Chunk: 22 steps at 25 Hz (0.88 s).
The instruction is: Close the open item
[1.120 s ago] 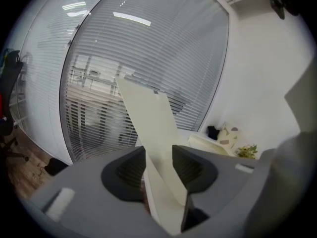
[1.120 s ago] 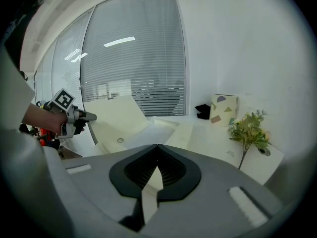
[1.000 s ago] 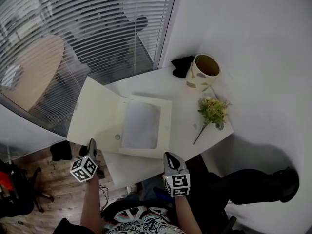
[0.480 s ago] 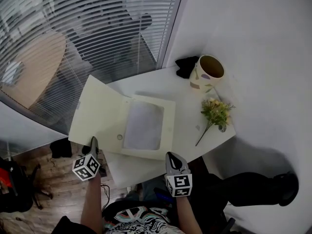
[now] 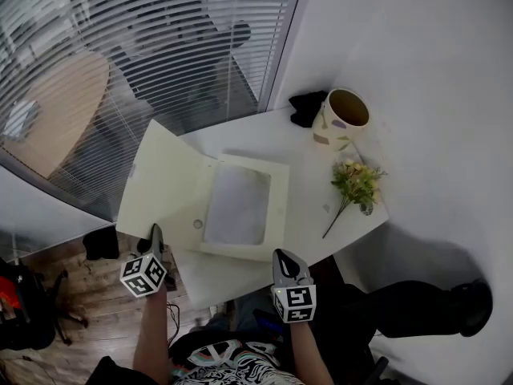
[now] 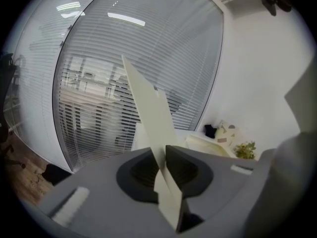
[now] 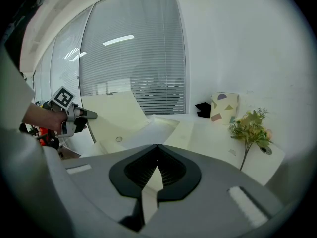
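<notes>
Cream cover [image 5: 164, 187] clamped in the left gripper [image 5: 154, 233]
Its jaws have just closed on the flap of the open folder [image 5: 236, 207] lying on the table [image 5: 300, 147], ready to swing it shut; the right gripper [image 5: 279, 255] hovers nearby, jaws together.

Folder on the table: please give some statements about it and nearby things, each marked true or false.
1. The folder lies closed. False: it is open, its flap raised at the left.
2. The left gripper pinches the flap's edge between its fingers. True; they have just been closing on it.
3. The cup stands farther away than the flowers. True.
4. The flowers stand in the cup. False: they lie on the table beside it.
</notes>
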{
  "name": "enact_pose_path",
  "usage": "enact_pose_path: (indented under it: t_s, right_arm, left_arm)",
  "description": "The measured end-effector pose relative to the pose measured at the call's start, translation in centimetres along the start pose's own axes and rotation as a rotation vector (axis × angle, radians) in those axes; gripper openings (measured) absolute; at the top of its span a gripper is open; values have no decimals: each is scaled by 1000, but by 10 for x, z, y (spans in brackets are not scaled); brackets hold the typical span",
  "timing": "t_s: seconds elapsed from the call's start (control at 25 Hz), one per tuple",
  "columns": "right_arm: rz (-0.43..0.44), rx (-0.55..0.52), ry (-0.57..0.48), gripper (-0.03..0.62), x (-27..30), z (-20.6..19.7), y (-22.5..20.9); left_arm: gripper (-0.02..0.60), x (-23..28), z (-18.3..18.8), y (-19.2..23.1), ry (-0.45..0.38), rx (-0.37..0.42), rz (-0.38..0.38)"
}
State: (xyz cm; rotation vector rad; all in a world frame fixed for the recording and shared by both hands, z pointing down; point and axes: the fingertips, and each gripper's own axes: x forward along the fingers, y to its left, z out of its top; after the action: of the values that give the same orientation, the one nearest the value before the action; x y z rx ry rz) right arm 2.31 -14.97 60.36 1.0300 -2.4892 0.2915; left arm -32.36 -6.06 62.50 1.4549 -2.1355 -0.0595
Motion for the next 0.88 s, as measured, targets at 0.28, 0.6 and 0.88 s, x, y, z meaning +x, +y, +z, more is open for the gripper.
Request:
enact_pose_path:
  t_s: [0.28,0.6,0.88]
  right_arm:
    - [-25,15,20,0,-1,-13,-5]
    - [-32,-32,82,0,-2,-35,-1]
    - [-48,-41,134,0,3,-54,-5]
  left_arm:
    - [91,0,0,-3,5,12,-20]
    - [83,-2,2,-6,-6,13,-54]
    - [82,-2,4,-10,8,36,-67]
